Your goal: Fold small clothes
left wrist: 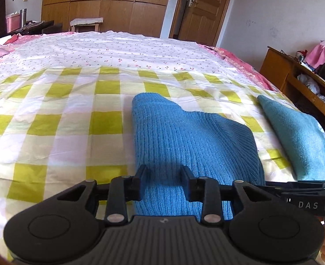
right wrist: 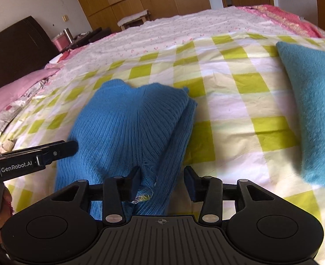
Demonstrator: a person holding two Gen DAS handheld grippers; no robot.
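Wooden wardrobe doors (left wrist: 109,2) are filling the far wall behind a wide bed (left wrist: 52,114). Its cotton sheet is printed with lime-green and white checks nearby, changing to a small floral print farther away, and is lying slightly wrinkled.

A bright blue ribbed-knit garment (left wrist: 184,137) is lying on the checks directly ahead of both sets of jaws, folded into a soft, thick, rounded bundle with fine vertical ribbing. The left gripper (left wrist: 163,176) is hovering low over the near end of this knit; its jaws are standing parted, with blue knit showing between the black fingers, and nothing is gripped. The right gripper (right wrist: 161,177) is also standing parted above the near edge, where a narrower ribbed strip is running alongside the main bundle; whether its left finger is touching the fabric cannot be told.

A fuzzier, teal folded piece (right wrist: 314,110) is lying to the right of the jaws, apart from the ribbed knit.
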